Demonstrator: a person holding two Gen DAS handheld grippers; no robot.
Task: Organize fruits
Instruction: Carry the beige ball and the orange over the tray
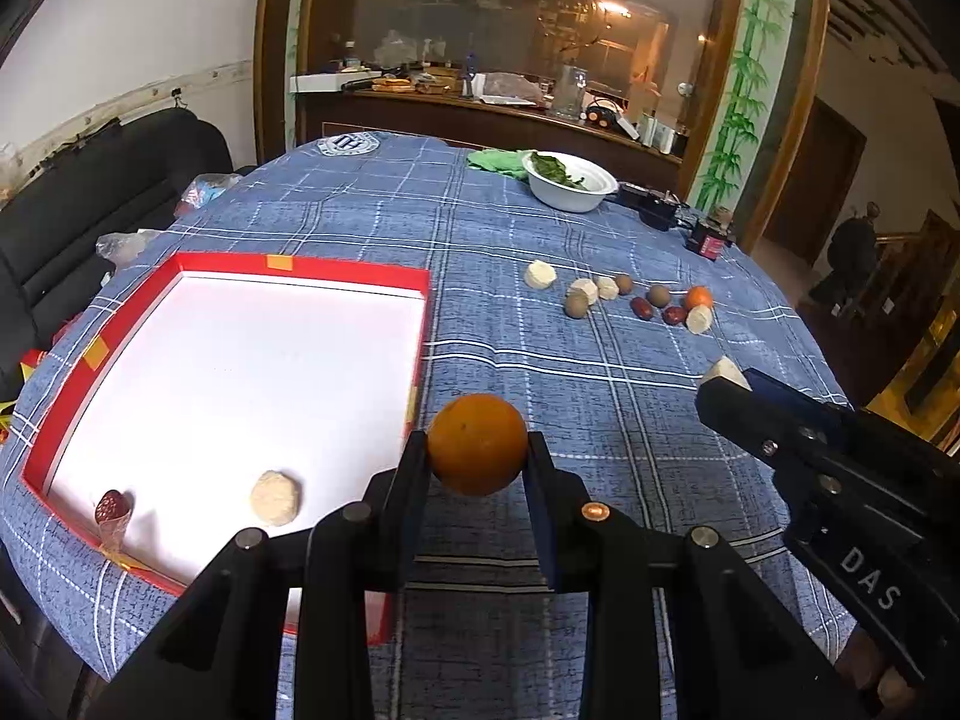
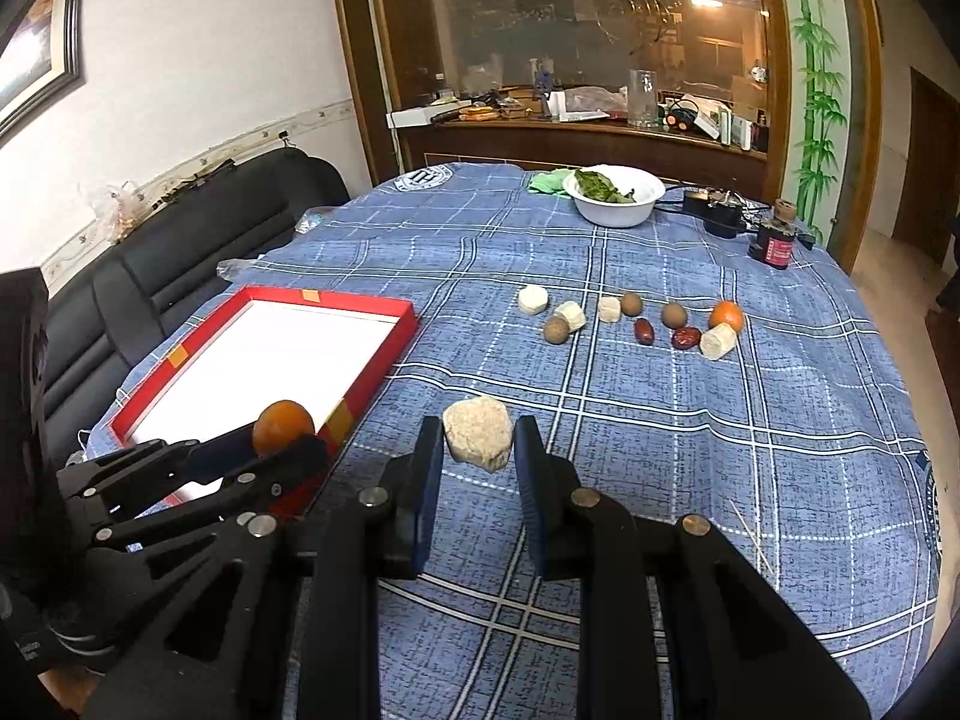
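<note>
Blue checked cloth point(image 2: 660, 420) is covering the round table, with the red tray point(image 1: 360, 273) lying left of both pairs of fingers. Left gripper point(image 1: 478, 450) is clamping an orange point(image 1: 477, 443) just past the tray's right wall, probably for dropping inside, where one pale chunk point(image 1: 275, 497) and one red date point(image 1: 112, 505) are sitting. Right gripper point(image 2: 477, 444) is pinching a pale chunk point(image 2: 478, 432). Ahead of the fingers, four pale chunks, three brown fruits, two dates and one orange are waiting, if I am counting rightly
</note>
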